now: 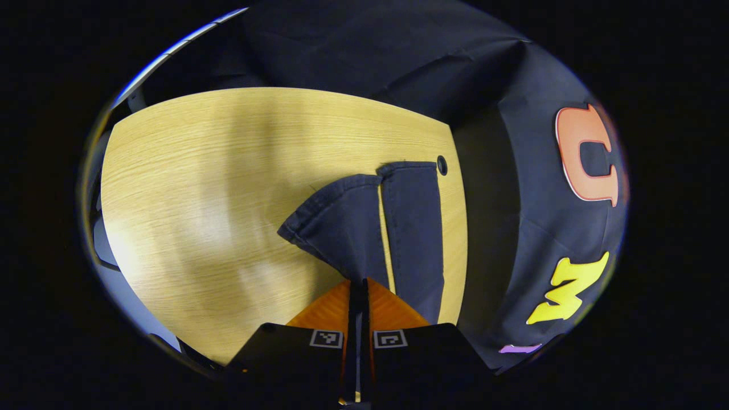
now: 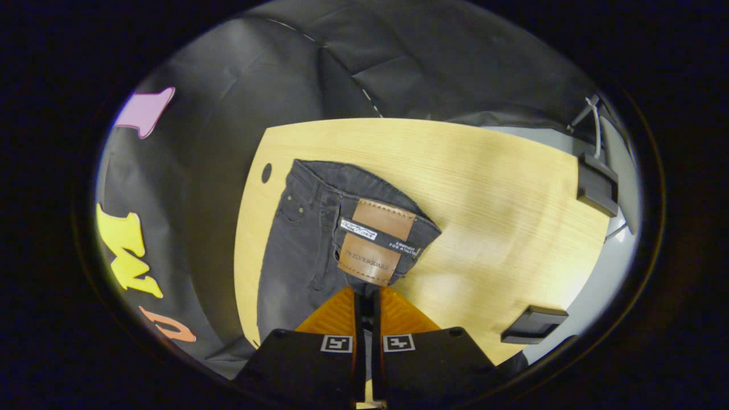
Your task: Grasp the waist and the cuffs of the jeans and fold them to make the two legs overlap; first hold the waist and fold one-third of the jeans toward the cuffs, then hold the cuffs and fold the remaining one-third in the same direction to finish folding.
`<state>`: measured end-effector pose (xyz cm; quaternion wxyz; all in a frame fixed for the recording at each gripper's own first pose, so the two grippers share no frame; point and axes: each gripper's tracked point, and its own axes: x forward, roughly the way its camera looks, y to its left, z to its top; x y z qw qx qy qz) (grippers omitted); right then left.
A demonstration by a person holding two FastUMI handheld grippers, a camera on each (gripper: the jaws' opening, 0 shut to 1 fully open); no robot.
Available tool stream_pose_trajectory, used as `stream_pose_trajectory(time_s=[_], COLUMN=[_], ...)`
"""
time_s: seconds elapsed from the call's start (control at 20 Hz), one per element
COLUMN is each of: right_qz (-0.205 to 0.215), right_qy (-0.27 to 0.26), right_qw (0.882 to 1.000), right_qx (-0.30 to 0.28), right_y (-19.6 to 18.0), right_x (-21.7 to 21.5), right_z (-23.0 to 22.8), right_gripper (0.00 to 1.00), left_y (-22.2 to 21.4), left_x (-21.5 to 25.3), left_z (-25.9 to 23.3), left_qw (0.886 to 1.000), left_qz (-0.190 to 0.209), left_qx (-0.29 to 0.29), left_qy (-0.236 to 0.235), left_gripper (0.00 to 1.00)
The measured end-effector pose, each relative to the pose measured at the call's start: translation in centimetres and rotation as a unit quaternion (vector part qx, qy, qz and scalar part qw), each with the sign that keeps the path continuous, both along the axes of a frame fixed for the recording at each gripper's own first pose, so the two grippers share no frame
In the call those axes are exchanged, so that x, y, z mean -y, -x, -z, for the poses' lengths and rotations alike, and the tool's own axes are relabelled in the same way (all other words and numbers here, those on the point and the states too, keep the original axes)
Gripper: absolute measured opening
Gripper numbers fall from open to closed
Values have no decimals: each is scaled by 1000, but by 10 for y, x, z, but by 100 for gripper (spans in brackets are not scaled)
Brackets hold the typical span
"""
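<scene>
Item: dark charcoal denim jeans, lying on the pale wood-grain table.

Cuff end: my left gripper is clamped on the near leg's fabric, lifting it; both cuffs lie toward the table's far edge, by a small round hole.

Waist end: my right gripper is clamped on the waistband, just below the brown leather patch.

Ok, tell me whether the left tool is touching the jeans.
Touching. In the left gripper view the left tool is closed on a raised fold of the jeans.
</scene>
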<state>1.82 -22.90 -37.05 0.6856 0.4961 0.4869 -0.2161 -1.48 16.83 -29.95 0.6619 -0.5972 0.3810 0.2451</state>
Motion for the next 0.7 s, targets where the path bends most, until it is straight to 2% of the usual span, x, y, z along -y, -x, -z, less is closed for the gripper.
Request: stream_pose_trajectory(time_s=[0.2, 0.35, 0.5, 0.7], right_qz=[-43, -51, -75, -98], right_qy=[-1, -16, -9, -1], right_qw=[999, 998, 997, 995], right_qx=[7, 13, 15, 19], right_y=[-17, -37, -47, -64], right_x=[-2, -2, -2, -1], right_z=[-17, -29, -34, -33], right_gripper=[5, 5, 5, 5], left_y=[-22, -53, -94, -137], left_x=[-15, -22, -24, -28], left_z=[-11, -25, -34, -24], left_qw=[1000, 1000, 999, 998], left_qz=[-1, 23, 35, 55], left_qx=[-8, -4, 3, -3], left_qy=[12, 9, 12, -6], left_gripper=[6, 6, 6, 6])
